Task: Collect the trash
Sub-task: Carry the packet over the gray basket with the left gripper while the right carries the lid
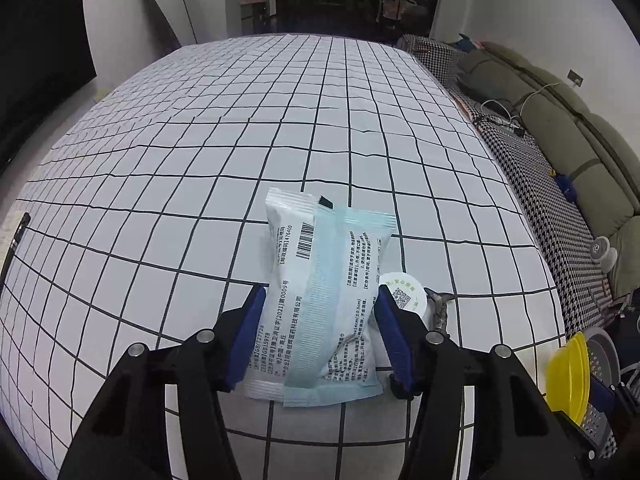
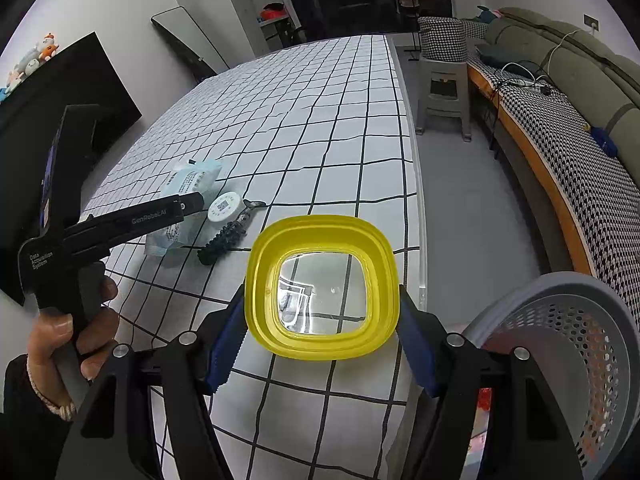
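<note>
A white and pale blue wipes packet (image 1: 320,280) lies on the grid-patterned tablecloth (image 1: 240,128). My left gripper (image 1: 320,294) straddles the packet's middle, and its blue pads rest against both long sides. In the right wrist view the same packet (image 2: 192,178) shows under the left gripper (image 2: 188,202), which a person's hand (image 2: 60,332) holds. My right gripper (image 2: 322,292) is shut on a yellow square container (image 2: 320,228) with a clear bottom, held above the table's near right part. The container (image 1: 568,376) also shows at the lower right of the left wrist view.
A round white lid with a QR code (image 2: 225,205) and a dark beaded strap (image 2: 226,236) lie just right of the packet. A grey perforated basket (image 2: 568,344) stands off the table's right edge. Beyond are a grey stool (image 2: 442,92) and a sofa (image 2: 560,64).
</note>
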A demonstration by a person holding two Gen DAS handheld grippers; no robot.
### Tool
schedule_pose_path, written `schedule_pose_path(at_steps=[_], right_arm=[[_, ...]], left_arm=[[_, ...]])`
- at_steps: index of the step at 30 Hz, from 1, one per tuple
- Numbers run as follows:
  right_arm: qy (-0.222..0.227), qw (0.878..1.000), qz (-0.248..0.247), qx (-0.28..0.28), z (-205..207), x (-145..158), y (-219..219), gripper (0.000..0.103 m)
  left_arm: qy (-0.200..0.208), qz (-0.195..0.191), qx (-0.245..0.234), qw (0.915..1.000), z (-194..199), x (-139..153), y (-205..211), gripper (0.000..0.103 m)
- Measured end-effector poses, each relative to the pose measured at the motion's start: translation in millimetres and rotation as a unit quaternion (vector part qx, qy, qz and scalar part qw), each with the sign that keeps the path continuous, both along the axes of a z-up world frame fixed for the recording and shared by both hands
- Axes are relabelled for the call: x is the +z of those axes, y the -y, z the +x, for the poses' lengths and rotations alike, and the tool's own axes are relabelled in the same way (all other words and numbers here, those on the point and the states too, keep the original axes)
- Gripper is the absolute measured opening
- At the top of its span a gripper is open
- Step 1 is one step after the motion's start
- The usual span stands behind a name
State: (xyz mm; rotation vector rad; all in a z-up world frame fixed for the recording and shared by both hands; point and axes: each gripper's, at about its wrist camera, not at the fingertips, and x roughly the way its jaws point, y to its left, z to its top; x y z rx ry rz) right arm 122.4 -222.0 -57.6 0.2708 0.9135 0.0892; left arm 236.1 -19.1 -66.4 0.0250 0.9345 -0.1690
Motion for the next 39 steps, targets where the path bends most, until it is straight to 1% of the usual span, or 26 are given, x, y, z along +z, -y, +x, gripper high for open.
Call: schedule_pose_path(at_steps=[9,15,22,30,39], right_arm=[[0.013,1.0,-0.006,-0.001,-17,12,-7,0.068],[0.023,1.0,-0.011,-0.006,-37,21,-10,0.067],[0.03,0.999,-0.018,-0.016,-63,28,-11,0.067],[0.038,0.998,-0.03,-0.038,-94,36,-3,0.067],[0.047,0.994,-0.035,-0.089,-141,38,27,0.067]], left_arm=[[0.037,0.008,0.004,0.9993,-41,28,-12,0.055],[0.055,-0.001,0.004,0.9985,-69,43,-18,0.055],[0.069,-0.009,-0.009,0.9975,-101,50,-18,0.055],[0.087,-0.014,-0.033,0.9956,-134,55,-7,0.055],[0.09,-0.03,-0.089,0.9915,-171,52,33,0.055]])
